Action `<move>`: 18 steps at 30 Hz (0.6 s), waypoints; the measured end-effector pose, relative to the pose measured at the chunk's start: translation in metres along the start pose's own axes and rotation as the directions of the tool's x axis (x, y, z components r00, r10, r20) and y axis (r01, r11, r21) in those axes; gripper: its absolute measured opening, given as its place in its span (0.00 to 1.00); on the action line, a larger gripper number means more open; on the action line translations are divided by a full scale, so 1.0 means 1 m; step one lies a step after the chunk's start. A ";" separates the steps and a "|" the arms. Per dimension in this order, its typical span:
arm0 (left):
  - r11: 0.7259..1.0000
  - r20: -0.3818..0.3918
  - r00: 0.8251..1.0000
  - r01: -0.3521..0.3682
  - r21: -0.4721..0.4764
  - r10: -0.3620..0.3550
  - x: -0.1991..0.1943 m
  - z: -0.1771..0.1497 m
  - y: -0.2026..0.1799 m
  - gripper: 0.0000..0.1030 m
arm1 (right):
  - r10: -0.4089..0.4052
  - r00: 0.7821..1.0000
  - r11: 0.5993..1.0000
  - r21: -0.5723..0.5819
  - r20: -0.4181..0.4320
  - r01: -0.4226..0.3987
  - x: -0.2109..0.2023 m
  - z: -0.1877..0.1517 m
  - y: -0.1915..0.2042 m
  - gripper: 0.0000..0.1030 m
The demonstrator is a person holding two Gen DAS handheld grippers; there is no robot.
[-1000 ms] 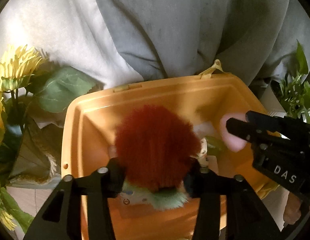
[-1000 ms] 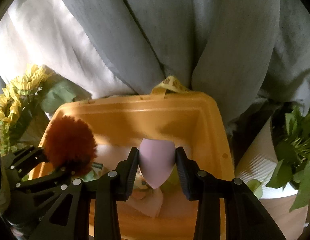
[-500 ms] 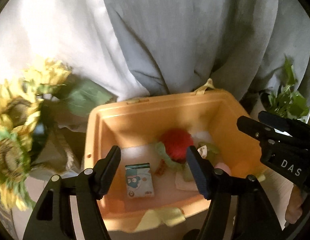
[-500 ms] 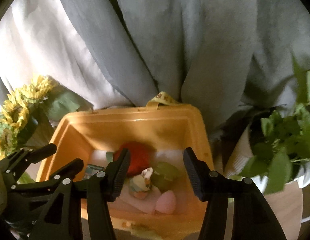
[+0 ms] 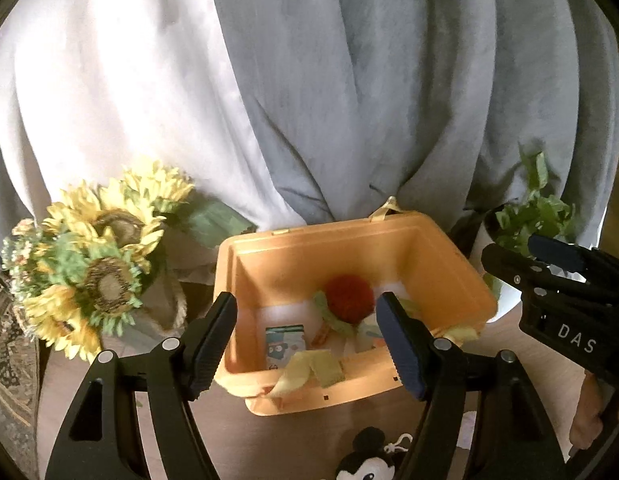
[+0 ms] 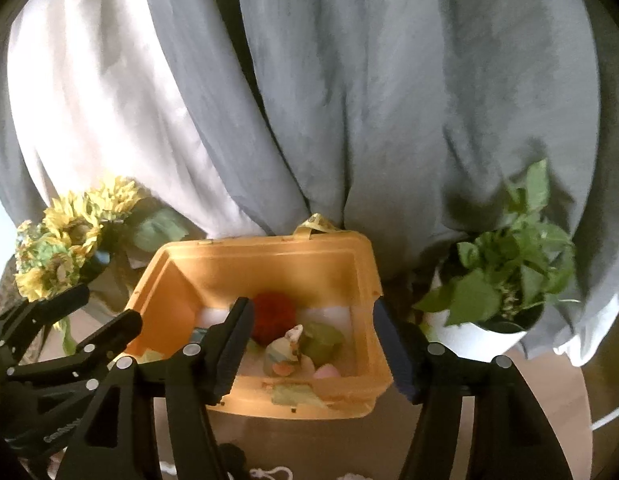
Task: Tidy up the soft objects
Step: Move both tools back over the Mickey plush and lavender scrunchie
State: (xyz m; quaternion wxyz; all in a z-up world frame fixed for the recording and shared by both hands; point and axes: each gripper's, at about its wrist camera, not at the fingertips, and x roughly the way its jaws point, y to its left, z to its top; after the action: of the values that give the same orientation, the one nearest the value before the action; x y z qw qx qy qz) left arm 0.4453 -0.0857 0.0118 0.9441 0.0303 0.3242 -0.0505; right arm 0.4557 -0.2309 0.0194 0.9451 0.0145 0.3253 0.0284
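A black-and-white plush toy (image 5: 367,462) on the table is cut off by the bottom edge of the left wrist view, so only its head and 1 ear show. In the orange bin (image 6: 361,280), the pink sponge (image 6: 327,371) sits half hidden behind the front wall near the right corner, and the small printed box (image 5: 286,340) is too blurred to read. The sunflowers (image 5: 97,264) beside the bin's left wall are smeared.

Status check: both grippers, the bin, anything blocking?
Left gripper open, right gripper open. Red pom-pom in orange bin. Mouse plush on table, unblocked.
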 end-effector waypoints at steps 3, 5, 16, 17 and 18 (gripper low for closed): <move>1.000 0.026 1.000 -0.012 0.005 0.012 -0.014 -0.004 -0.001 0.75 | -0.010 1.000 1.000 0.002 0.026 0.010 -0.017 -0.006 -0.002 0.65; 1.000 0.036 0.999 -0.017 0.006 0.017 -0.022 -0.007 -0.002 0.76 | -0.019 0.999 1.000 -0.001 0.044 0.019 -0.027 -0.009 -0.002 0.67; 0.998 0.094 0.994 -0.059 0.001 0.059 -0.066 -0.035 -0.009 0.81 | -0.045 0.994 0.999 0.000 0.095 0.045 -0.068 -0.035 -0.005 0.77; 0.998 0.099 0.993 -0.063 -0.002 0.063 -0.070 -0.038 -0.010 0.82 | -0.045 0.995 0.999 0.000 0.094 0.045 -0.070 -0.037 -0.005 0.78; 0.998 0.102 0.993 -0.065 -0.003 0.065 -0.074 -0.041 -0.010 0.82 | -0.044 0.995 0.999 0.000 0.091 0.044 -0.072 -0.040 -0.006 0.78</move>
State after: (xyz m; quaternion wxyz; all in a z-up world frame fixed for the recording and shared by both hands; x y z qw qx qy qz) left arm 0.3617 -0.0864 0.0247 0.9607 0.0384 0.2742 -0.0212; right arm 0.3743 -0.2406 0.0315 0.9593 0.0079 0.2822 0.0073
